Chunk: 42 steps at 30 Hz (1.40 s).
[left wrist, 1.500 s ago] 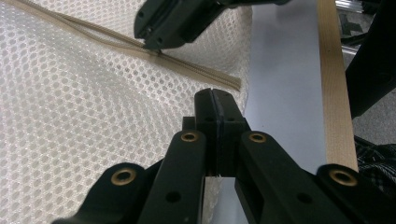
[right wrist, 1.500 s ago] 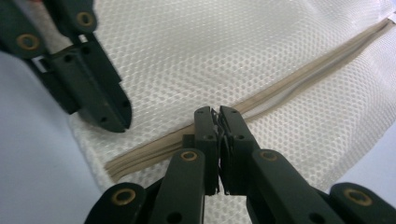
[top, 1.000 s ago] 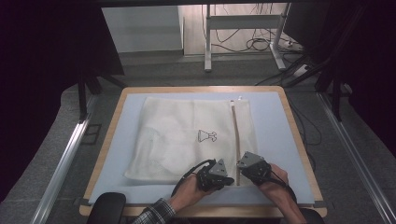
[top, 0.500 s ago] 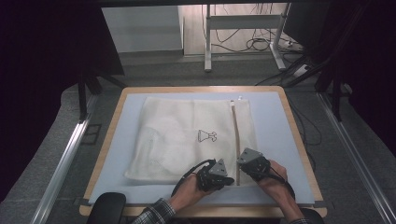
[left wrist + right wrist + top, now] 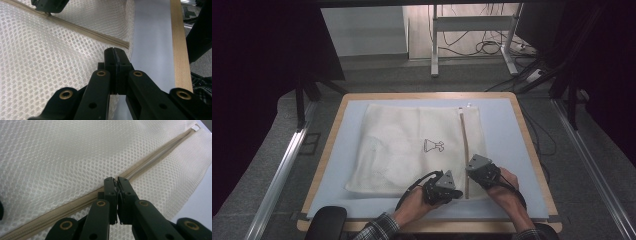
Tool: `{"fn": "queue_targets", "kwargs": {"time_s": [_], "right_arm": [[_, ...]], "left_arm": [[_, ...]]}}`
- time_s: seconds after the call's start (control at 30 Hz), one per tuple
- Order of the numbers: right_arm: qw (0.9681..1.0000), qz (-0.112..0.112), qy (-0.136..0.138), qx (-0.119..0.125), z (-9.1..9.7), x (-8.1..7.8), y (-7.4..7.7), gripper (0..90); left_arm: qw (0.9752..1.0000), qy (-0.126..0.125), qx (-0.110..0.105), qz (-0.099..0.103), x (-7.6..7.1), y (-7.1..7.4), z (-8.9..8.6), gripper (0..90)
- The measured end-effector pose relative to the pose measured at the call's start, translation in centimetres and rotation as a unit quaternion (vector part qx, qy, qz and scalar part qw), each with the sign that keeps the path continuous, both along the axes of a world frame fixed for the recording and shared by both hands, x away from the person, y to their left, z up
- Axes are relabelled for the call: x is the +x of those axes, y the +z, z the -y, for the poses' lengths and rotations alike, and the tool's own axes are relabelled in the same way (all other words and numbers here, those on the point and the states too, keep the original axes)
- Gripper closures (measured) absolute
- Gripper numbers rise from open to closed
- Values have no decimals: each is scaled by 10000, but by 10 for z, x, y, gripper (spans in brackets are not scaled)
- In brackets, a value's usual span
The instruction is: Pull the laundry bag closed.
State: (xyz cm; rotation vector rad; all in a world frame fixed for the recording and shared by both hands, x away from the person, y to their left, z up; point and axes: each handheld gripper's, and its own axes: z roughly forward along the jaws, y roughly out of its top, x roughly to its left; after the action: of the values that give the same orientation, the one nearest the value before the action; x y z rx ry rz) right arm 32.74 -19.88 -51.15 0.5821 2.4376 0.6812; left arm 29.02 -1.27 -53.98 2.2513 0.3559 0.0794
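Note:
A white mesh bag (image 5: 412,145) with a small black print lies flat on the blue mat (image 5: 502,130). A beige zipper (image 5: 463,140) runs down its right part. My left gripper (image 5: 459,193) is at the bag's near edge by the zipper's near end. In the left gripper view, the left gripper (image 5: 113,53) is shut, with mesh pinched between its jaws. My right gripper (image 5: 469,171) sits on the zipper just beyond it. In the right gripper view, the right gripper (image 5: 116,181) is shut on a small pull on the zipper (image 5: 155,157).
The mat covers a wooden table whose rim (image 5: 527,135) shows on the right; the wood edge (image 5: 178,50) lies close to my left gripper. Dark floor, metal rails and cables surround the table. The right gripper (image 5: 48,5) appears at the top of the left gripper view.
My right gripper has edged slightly away from me along the zipper. The left gripper and the bag stay where they were.

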Motion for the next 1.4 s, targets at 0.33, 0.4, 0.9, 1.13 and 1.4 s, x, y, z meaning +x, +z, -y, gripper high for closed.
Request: {"fn": "queue_targets", "kwargs": {"time_s": [0.33,0.4,0.9,1.13,1.4], "right_arm": [[10000,44,-46,-4,0,12,1,861],[10000,46,-41,-4,0,14,1,861],[9998,107,-33,-161,-5,32,-1,860],[9997,137,-56,-180,-7,40,-1,860],[9996,166,-75,-229,-9,48,-1,862]], "left_arm": [[10000,-19,39,39,0,0,0,900],[10000,8,-5,18,-1,0,0,900],[10000,23,-20,35,-2,0,1,900],[10000,19,-10,71,-2,0,1,900],[9999,-21,53,145,-2,0,1,900]]}}
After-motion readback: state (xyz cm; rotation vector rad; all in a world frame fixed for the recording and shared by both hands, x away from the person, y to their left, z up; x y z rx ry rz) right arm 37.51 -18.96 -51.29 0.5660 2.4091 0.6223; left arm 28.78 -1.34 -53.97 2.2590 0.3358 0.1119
